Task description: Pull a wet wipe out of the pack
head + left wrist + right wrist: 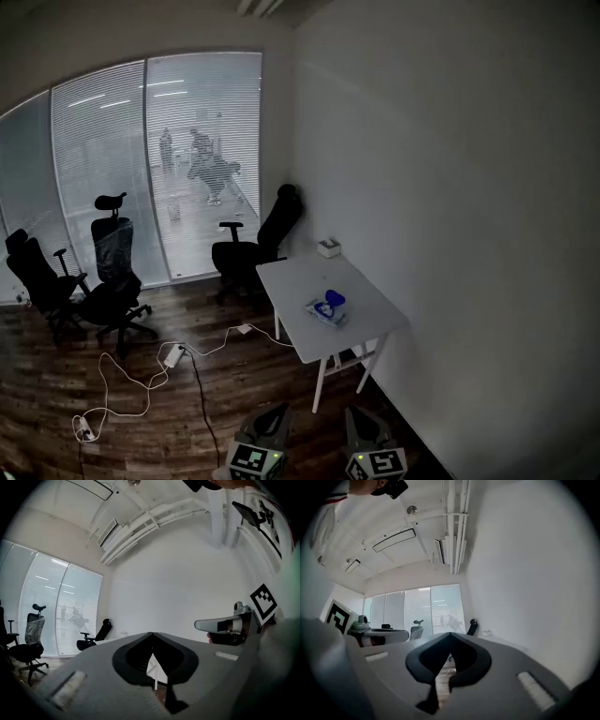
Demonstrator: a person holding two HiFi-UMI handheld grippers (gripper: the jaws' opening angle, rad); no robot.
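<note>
The wet wipe pack [326, 307], blue and white, lies flat on a small white table [286, 281] against the right wall, well ahead of both grippers. My left gripper [277, 411] and right gripper [355, 412] show only at the bottom edge of the head view, side by side and held level, far short of the table. In the left gripper view the left gripper [151, 633] has its jaws meeting at the tip with nothing between them. The right gripper [451, 633] looks the same in its own view, shut and empty.
A small white box [328, 247] sits at the table's far end. A black office chair [253, 246] stands behind the table, with more chairs [111, 281] to the left by the glass wall. Cables and a power strip [173, 355] trail across the wooden floor.
</note>
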